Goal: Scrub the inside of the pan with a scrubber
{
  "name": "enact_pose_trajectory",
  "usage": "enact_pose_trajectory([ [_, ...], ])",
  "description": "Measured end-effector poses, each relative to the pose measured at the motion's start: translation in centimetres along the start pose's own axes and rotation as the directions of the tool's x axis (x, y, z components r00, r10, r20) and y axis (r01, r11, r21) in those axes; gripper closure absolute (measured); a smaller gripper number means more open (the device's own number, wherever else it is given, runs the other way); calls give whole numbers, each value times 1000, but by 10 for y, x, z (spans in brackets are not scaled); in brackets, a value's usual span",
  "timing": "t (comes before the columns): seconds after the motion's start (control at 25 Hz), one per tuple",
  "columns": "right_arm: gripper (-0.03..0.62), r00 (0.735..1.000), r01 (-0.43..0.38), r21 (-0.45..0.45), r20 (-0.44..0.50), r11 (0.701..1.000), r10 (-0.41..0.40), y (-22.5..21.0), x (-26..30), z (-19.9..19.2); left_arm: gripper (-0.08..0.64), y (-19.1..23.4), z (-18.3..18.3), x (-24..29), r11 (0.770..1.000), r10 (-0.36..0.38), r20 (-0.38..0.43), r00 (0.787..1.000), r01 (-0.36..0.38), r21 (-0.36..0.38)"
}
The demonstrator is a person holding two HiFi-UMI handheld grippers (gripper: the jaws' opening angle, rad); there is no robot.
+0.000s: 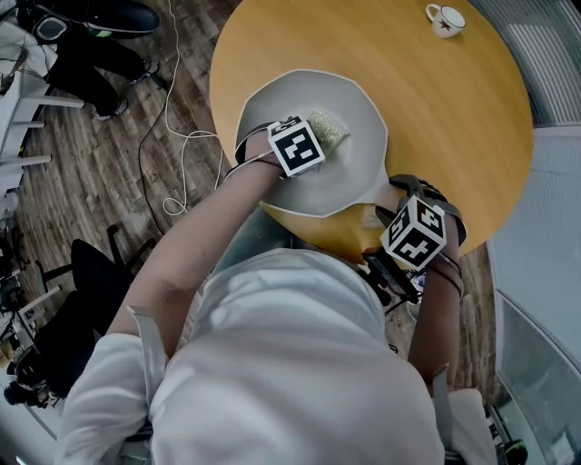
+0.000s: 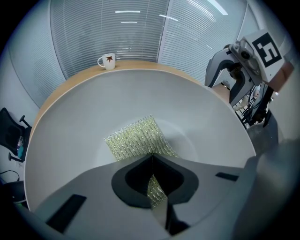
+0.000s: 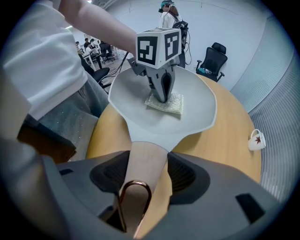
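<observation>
The pan (image 2: 84,117) sits on the round wooden table (image 1: 436,109) toward its 7 o'clock edge in the head view, close to the person's lap. Its handle (image 3: 146,154) comes off the rim at about 4 o'clock. The left gripper (image 2: 152,164) is down inside the pan with its jaws pressed together on one edge of the yellow-green mesh scrubber (image 2: 136,138). Most of the scrubber fans out flat on the pan floor near the middle, at 12 o'clock from the jaw tips. The right gripper (image 3: 142,176) is clamped on the handle just ahead of its copper hanging loop (image 3: 135,183), steadying the pan. The likeliest failure, I judge, is the scrubber pulling free. Only a narrow strip of soft mesh is pinched, so a hard stroke with the pad dragging on the pan could slip it out, leaving the bare jaw tips to scrape the pale surface. The mesh could also fold under itself and wipe with only a corner. The handle looks smooth and tapered, so a sideways push from scrubbing may twist the pan in the right grip or swing it round. Because the pan lies near the table's edge, a slide toward 7 o'clock could tip it off. The mug (image 1: 445,18) at the table's 1 o'clock stands well apart and seems out of danger.
</observation>
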State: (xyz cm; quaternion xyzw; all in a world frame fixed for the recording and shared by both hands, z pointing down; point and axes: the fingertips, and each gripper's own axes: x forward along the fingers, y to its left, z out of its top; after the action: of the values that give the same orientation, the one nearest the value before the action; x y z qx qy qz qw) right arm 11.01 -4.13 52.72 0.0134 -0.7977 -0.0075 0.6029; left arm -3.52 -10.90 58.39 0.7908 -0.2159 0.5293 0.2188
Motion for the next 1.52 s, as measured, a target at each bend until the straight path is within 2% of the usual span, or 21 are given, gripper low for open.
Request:
enact_pose_trajectory([
  [0.52, 350, 995, 55, 5, 81, 998, -56, -6, 4, 7, 545, 8, -3, 3, 999, 35, 44, 998, -34, -28],
  [0.72, 347, 990, 74, 10, 121, 997, -75, -8, -13, 8, 545, 6, 2, 0, 998, 59, 64, 996, -57, -30],
  [0.96, 345, 955, 167, 57, 238, 984, -176, -2, -64, 9, 545, -17, 8, -14, 989, 148, 121, 982, -145, -31],
  [1.2, 345, 919, 250, 74, 294, 965, -261, -15, -80, 18, 545, -10, 9, -21, 986, 162, 159, 974, -152, -74],
  [1.36, 350, 908, 254, 85, 322, 964, -268, -9, -83, 24, 545, -10, 8, -31, 982, 177, 193, 965, -160, -99],
  [1.44, 387, 904, 257, 90, 330, 962, -272, -8, -85, 26, 545, -9, 10, -38, 980, 187, 214, 959, -166, -112],
  [1.52, 453, 898, 269, 95, 336, 958, -285, -8, -88, 28, 545, -9, 13, -47, 977, 197, 245, 949, -170, -127],
])
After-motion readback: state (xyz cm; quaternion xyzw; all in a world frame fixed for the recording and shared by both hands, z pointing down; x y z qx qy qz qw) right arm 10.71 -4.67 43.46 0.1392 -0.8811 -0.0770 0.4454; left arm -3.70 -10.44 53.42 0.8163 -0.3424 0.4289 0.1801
